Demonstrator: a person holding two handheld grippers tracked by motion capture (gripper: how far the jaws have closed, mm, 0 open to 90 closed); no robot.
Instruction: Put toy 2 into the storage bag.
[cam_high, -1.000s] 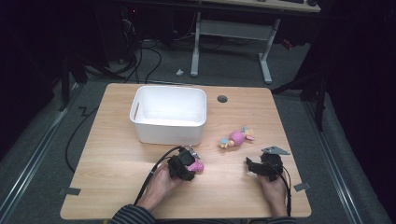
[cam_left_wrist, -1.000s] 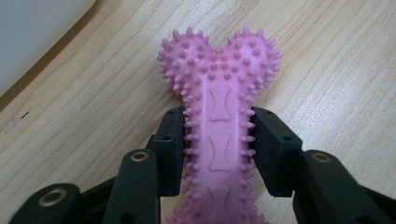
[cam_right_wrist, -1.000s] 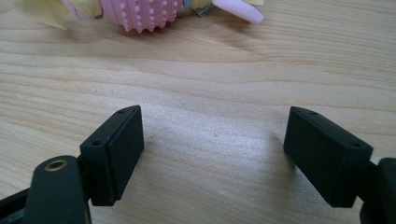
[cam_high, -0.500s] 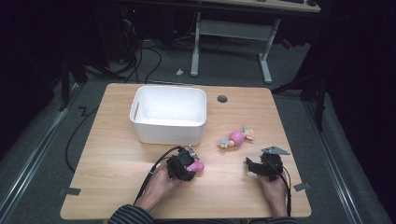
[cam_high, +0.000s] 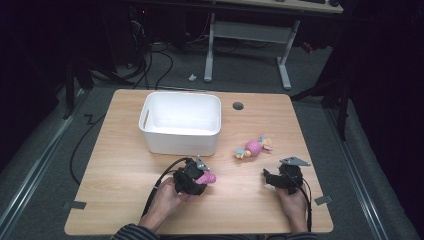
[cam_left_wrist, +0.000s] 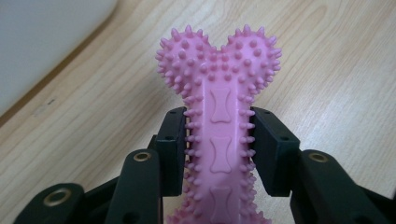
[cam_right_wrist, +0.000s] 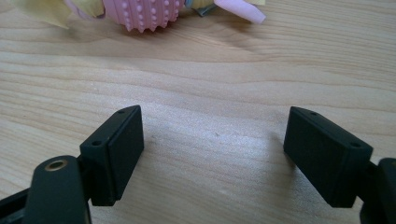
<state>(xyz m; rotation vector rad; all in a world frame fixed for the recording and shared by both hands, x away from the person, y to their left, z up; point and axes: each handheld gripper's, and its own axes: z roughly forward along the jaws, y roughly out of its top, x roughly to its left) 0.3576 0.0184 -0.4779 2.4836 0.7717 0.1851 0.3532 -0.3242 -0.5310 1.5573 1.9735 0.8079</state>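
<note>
My left gripper (cam_high: 200, 177) (cam_left_wrist: 218, 140) is shut on a pink spiky bone-shaped chew toy (cam_left_wrist: 218, 107) (cam_high: 207, 177), its jaws clamping the toy's narrow shaft, low over the wooden table (cam_high: 125, 165) just in front of the white bin (cam_high: 181, 122). My right gripper (cam_high: 272, 178) (cam_right_wrist: 212, 156) rests near the table's front right, open, with bare wood between its jaws. A second pink spiky toy with yellow and blue ends (cam_high: 253, 148) (cam_right_wrist: 144, 11) lies on the table just beyond the right gripper.
The white rectangular bin stands at the table's middle back, its inside looking bare. A round cable hole (cam_high: 238, 106) sits at the back edge. Cables (cam_high: 160, 185) trail from both grippers toward the front. Dark floor and desk legs (cam_high: 282, 70) lie beyond the table.
</note>
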